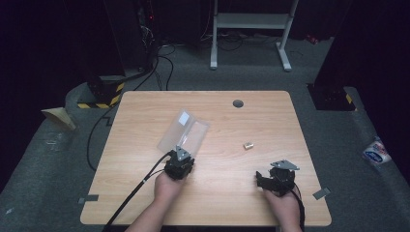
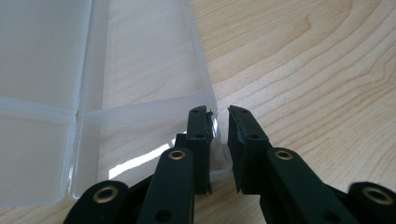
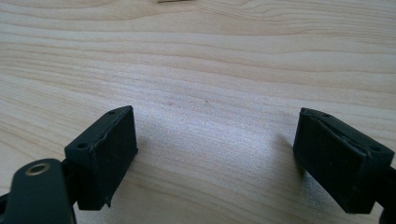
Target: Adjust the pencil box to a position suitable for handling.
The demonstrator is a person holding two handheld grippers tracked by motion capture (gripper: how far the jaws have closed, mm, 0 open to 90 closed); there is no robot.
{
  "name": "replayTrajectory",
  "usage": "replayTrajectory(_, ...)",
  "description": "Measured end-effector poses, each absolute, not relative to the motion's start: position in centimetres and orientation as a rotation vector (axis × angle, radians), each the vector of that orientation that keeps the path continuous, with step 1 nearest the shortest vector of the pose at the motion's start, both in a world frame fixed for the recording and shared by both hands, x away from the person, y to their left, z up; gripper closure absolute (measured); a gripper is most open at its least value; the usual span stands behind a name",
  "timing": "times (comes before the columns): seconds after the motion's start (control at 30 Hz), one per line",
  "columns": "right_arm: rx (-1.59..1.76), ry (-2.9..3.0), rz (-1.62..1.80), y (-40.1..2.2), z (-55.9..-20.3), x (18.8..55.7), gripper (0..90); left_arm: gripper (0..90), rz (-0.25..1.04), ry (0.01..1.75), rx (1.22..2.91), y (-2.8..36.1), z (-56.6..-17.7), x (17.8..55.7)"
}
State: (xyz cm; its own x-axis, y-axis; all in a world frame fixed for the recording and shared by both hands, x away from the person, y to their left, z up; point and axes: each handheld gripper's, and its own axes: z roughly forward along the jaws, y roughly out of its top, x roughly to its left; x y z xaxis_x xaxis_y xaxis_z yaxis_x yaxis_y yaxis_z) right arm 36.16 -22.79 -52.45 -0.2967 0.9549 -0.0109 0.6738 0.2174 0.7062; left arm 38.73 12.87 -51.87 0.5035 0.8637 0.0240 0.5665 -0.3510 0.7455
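Landmark: the clear, flat plastic hinged case [image 1: 183, 131] lies open on your light wooden table [image 1: 145, 183], left of the table's middle.
Case halves: both halves are spread flat side by side, joined at a central hinge; a white label [image 1: 184, 117] sits on the far end of the left half.
Case contents: in the left gripper view the translucent compartments of the case [image 2: 140, 70] show bare wood grain through them; you can see nothing inside.
Left gripper: your left gripper [image 1: 180, 159] is at the case's near end, its jaws nearly closed astride the near right corner wall [image 2: 215, 135], one jaw inside and one outside; you cannot tell if it is pinched.
Right gripper: your right gripper [image 1: 263, 176] rests well to the right of the case, near the table's front edge, jaws spread wide and holding nothing [image 3: 215, 158].
Loose item: a small brass-coloured cylindrical piece [image 1: 248, 145] lies on the table to the right of the case, between it and the right gripper.
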Motion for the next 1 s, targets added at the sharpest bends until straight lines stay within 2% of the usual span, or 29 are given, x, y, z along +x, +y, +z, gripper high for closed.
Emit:
replayTrajectory(0.7,1.502,2.050,0.837,-22.8,-52.5,36.2,13.1,82.0,0.521,1.109,2.084,12.8,-51.8,37.4)
replayTrajectory(1.0,1.502,2.050,0.837,-22.8,-52.5,36.2,13.1,78.2,0.531,1.107,2.071,13.5,-51.9,36.7)
